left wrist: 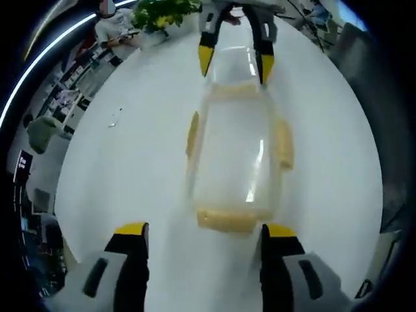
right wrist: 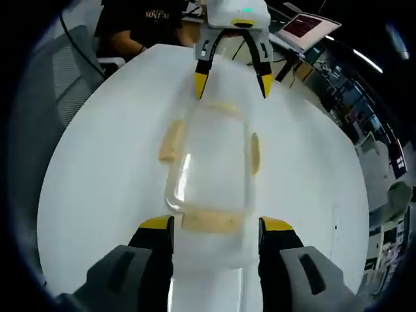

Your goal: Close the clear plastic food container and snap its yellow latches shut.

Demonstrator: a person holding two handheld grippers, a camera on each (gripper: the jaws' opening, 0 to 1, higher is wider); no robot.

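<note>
Clear container (left wrist: 235, 156) sits mid-bench (left wrist: 130, 169), lid on, yellow latches (left wrist: 284, 142) on all four sides; left gripper (left wrist: 205, 229) spread wide, empty, just short of its near end. Right gripper (right wrist: 216, 224) at the opposite end; fingers (right wrist: 158, 224) released, flanking that end latch (right wrist: 211, 221), contact unclear.

We see our left gripper (left wrist: 205, 231) with its yellow-tipped jaws spread wide and level, nothing between them. Our right gripper (right wrist: 216, 224) likewise has its jaws parted, and it shows from the front in the left gripper view (left wrist: 235, 62), jaws apart. The two grippers face each other, the left one (right wrist: 231, 82) visible opposite the right.
</note>
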